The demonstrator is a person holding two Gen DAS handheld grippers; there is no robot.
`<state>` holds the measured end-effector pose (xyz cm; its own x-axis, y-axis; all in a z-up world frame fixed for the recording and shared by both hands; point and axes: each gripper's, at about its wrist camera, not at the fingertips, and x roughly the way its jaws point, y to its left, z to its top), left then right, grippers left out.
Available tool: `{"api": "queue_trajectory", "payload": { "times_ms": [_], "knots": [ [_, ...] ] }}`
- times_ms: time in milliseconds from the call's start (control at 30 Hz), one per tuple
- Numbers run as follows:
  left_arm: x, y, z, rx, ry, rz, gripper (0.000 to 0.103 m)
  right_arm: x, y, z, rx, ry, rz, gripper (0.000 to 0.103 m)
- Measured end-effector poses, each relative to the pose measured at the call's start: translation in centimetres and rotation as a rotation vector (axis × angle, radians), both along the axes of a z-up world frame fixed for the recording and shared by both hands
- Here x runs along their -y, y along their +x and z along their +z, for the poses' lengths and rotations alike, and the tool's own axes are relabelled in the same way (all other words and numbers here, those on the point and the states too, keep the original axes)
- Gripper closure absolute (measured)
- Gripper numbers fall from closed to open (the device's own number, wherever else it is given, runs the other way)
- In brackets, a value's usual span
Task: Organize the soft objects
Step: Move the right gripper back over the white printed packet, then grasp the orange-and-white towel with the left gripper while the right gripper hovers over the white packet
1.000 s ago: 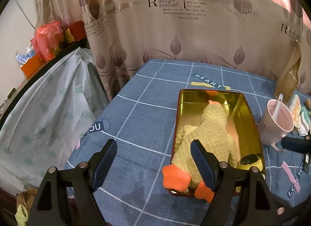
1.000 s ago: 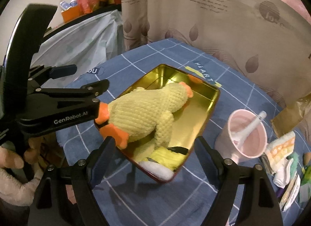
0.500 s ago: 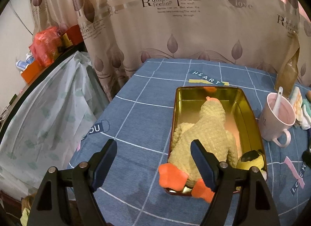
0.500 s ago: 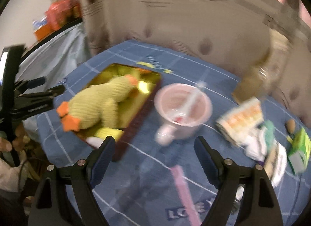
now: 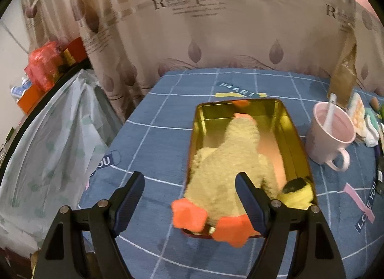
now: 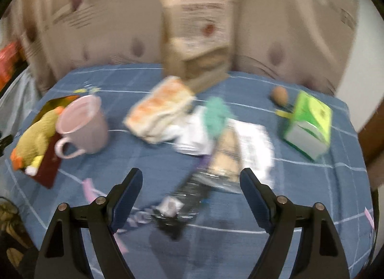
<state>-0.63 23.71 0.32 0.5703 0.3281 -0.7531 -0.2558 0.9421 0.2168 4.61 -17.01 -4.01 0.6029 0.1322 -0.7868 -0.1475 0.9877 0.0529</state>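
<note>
Plush duck (image 5: 230, 166) lies in the tray (image 5: 297, 144) on the bench (image 5: 153, 139), a smaller plush toy (image 5: 297, 192) tucked beside it, the mug (image 5: 331, 135) just right of the tray, and further right a pile of soft packets (image 6: 165, 108), an egg (image 6: 279, 94) and a carton (image 6: 309, 123).

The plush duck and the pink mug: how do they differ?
The plush duck is yellow and fuzzy with orange feet; the pink mug is smooth and hard-looking. The duck lies flat inside the gold tin, feet over its rim; the mug stands upright beside it. Both are on the blue tablecloth.
</note>
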Motion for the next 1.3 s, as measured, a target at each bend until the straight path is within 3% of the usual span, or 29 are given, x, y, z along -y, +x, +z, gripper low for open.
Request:
{"api": "queue_trajectory", "payload": {
  "times_ms": [133,200,467,800,1067,1300],
  "knots": [
    [1.6,0.2,0.1,-0.005,0.0,-0.043,0.023,3.2,0.7,-1.4,-0.017,0.01,-0.056,0.026],
    [2.5,0.4,0.2,-0.008,-0.004,-0.067,0.023,4.1,1.2,-2.2,-0.024,0.014,-0.067,0.033],
    [7.4,2.1,0.6,-0.026,-0.004,-0.175,0.023,5.5,3.7,-4.5,-0.032,0.037,-0.087,0.046],
    [14.1,4.6,1.0,-0.047,-0.053,-0.316,0.023,7.1,7.1,-7.3,-0.057,0.074,-0.082,0.049],
    [19.4,7.0,0.7,-0.075,-0.102,-0.419,0.023,8.0,7.5,-8.0,-0.037,0.142,-0.075,0.052],
    [23.1,9.8,0.6,-0.097,-0.145,-0.473,0.023,8.3,6.0,-8.0,-0.021,0.074,-0.071,0.053]
  ]
}}
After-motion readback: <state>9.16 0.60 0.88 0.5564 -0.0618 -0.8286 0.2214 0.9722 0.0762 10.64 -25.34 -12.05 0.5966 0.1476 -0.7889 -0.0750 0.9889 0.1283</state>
